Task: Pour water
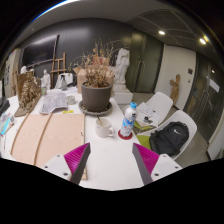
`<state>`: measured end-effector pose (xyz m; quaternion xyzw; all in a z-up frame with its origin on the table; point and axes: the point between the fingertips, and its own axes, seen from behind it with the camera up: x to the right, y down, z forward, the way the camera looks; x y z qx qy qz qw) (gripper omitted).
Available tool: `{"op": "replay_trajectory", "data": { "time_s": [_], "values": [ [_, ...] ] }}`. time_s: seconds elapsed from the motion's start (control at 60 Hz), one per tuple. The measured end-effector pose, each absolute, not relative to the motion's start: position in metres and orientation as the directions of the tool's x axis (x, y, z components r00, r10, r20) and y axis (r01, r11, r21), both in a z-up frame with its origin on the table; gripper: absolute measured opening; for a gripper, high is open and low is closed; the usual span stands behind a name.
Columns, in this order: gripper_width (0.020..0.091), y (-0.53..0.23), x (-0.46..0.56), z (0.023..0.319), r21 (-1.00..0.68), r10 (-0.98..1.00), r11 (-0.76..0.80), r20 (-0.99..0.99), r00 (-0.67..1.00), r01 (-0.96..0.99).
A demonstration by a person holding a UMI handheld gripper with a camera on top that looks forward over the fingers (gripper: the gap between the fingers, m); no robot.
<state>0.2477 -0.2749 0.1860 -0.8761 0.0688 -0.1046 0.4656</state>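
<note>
Tongs [109, 163] released, fingers spread wide, nothing between them; pink pads face inward. Worktop [105, 160] white, stretching ahead. Potted plant [97, 88] with dry branches at far end. Black backpack [174, 135] on chair at right. Water bottle [129, 119], blue label, upright beyond fingers, right of centre; white cup [105, 128] just beside it, left. Judged step: approach bottle. Advance straight, centre bottle between fingers, clamp mid-body, keep upright, then tilt over cup.
</note>
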Motion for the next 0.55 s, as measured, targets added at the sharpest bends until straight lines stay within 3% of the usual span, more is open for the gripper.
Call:
{"op": "replay_trajectory", "data": {
  "time_s": [0.317, 0.55],
  "values": [
    [0.0857, -0.359, 0.178, 0.236, -0.846, -0.216, -0.533, 0.148, 0.965, 0.011],
    [0.0855, -0.377, 0.171, 0.239, -0.843, -0.235, -0.537, 0.118, 0.965, -0.027]
  ]
}}
